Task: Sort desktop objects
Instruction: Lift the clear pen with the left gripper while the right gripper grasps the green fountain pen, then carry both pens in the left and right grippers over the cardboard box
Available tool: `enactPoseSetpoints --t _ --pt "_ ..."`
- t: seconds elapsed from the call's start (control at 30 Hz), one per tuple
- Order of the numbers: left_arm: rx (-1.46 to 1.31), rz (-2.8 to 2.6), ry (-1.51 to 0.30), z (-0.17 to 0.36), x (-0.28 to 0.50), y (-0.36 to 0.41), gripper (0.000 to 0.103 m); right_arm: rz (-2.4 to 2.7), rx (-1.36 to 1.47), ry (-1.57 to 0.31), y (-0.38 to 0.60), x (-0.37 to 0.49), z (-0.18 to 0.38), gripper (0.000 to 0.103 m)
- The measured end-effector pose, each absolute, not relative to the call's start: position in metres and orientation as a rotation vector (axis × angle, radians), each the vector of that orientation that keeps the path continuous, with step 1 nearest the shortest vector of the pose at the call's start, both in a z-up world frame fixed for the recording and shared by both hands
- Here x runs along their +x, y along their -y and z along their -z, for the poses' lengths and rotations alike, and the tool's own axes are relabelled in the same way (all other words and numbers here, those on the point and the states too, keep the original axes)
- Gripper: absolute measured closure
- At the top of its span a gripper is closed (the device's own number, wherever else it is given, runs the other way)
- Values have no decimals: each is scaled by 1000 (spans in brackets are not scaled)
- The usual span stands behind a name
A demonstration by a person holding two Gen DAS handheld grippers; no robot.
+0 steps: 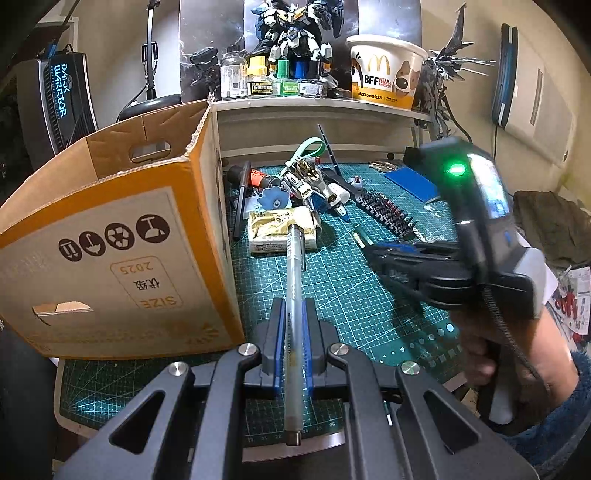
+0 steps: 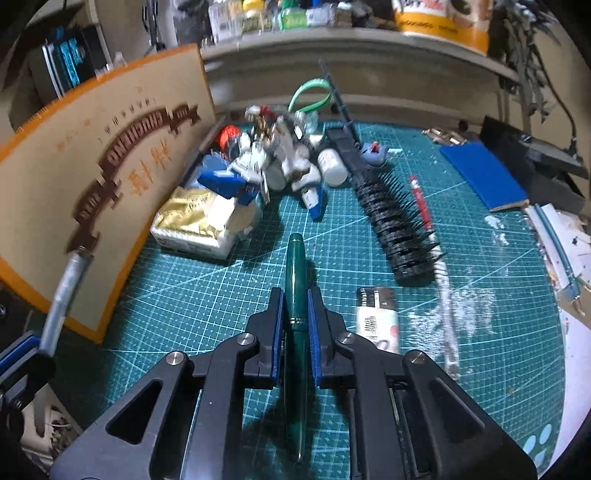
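Evidently sorting is barely begun: the left gripper (image 1: 289,328) clamps a clear pen (image 1: 293,295) beside the box (image 1: 118,236), the right gripper (image 2: 295,314) clamps a green pen (image 2: 295,280) above the mat (image 2: 229,280); clutter (image 2: 273,162) remains unsorted.

Dim indoor light, fisheye-bent edges, motion blur in right wrist view.

Cardboard box (image 1: 110,236) interior hidden; shelf bottles (image 2: 258,18) blurred.

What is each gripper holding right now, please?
Left gripper: shut on a clear pen.
Right gripper: shut on a green pen.
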State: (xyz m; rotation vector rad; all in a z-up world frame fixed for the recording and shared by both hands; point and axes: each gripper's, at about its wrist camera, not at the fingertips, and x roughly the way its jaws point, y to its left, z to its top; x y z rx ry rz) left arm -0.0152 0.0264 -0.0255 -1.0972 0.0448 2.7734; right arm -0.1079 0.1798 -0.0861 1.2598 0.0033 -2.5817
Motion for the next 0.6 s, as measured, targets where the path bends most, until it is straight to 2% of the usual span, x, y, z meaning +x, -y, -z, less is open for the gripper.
enactPoseSetpoints --t 0.13,0.6 --pt "-1061 -2792 -42 18 -15 -28 95 2589 1179 32 -193 -93 70 91" --pt "-760 -2964 -45 -37 -11 -32 95 2709 852 -28 -228 -43 -29 91"
